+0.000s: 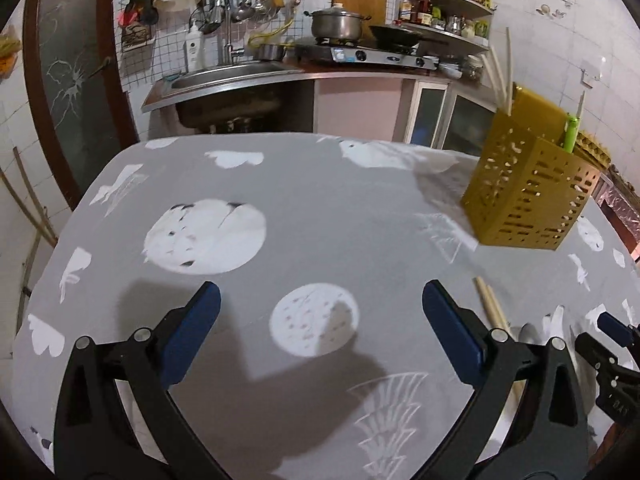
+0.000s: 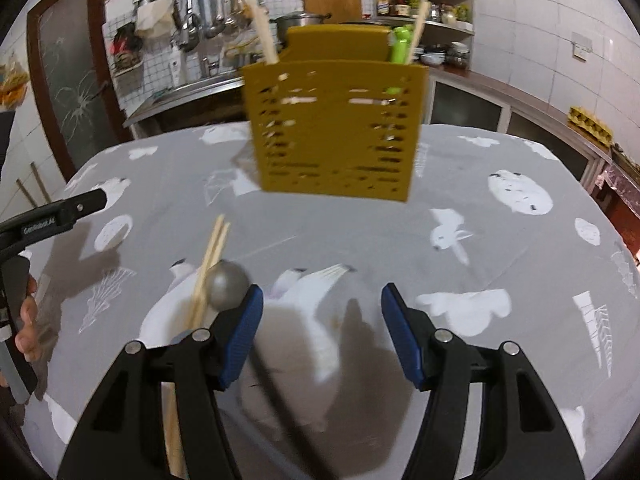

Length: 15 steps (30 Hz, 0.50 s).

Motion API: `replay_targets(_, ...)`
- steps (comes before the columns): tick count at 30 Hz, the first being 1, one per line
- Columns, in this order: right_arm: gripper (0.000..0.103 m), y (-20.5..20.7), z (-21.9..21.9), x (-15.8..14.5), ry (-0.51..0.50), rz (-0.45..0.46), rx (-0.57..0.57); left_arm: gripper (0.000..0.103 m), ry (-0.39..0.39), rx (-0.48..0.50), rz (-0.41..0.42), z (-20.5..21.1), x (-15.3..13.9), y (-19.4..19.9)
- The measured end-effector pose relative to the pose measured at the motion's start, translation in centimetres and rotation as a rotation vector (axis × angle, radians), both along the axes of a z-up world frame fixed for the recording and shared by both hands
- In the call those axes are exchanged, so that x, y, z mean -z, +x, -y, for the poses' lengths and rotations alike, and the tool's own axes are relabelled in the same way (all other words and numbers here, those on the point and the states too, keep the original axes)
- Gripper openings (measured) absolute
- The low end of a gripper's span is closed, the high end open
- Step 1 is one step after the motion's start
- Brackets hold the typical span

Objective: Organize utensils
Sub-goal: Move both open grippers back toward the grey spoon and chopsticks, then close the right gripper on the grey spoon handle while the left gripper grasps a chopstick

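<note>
1. The left tool (image 1: 320,320) is wide open and holds nothing; under it there is only the grey cloth of the counter (image 1: 280,208).
2. The right tool (image 2: 322,320) is also open, about half way, and nothing is between its blue pads. A thin dark line runs down between them; I cannot tell what it is.
3. The yellow holder (image 2: 336,128) stands upright toward the far edge of the counter, with some chopsticks and a green thing already inside.
4. A pair of chopsticks (image 2: 212,252) and a metal spoon (image 2: 226,284) lie loose nearer the front edge, just left of the right tool. The spoon bowl touches the chopsticks.
5. Risks, in my judgement:
   - Because the spoon and chopsticks lie together, a grip on one may push or drag the other.
   - The chopsticks are thin and flat on the cloth, so the pads may pinch the cloth or take only one stick.
   - The two tools are near each other and could collide.
   - The holder looks light; a hard push when inserting could tip it.
</note>
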State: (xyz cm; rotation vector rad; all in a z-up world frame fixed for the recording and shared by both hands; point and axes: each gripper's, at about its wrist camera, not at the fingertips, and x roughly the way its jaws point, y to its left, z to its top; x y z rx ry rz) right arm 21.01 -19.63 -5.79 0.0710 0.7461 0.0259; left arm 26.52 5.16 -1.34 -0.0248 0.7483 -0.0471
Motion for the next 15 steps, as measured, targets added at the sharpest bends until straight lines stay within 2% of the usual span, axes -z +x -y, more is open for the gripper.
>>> replay_targets(6,0.059,0.5,-1.6,1.1,-0.025,-0.060,-0.044,0.098,-0.007,-0.020,-0.023,-1.1,0.8,-0.2)
replay_targets(11,0.052,0.7,-2.4,1.5,-0.042,-0.096,-0.081,0.098,-0.014,-0.033,-0.033,-1.5,1.2,0.0)
replay_targets(15,0.041,1.2,-3.0,1.9,-0.055,-0.104,-0.099,0.098,-0.008,-0.029,-0.039,-1.3,1.3,0.2)
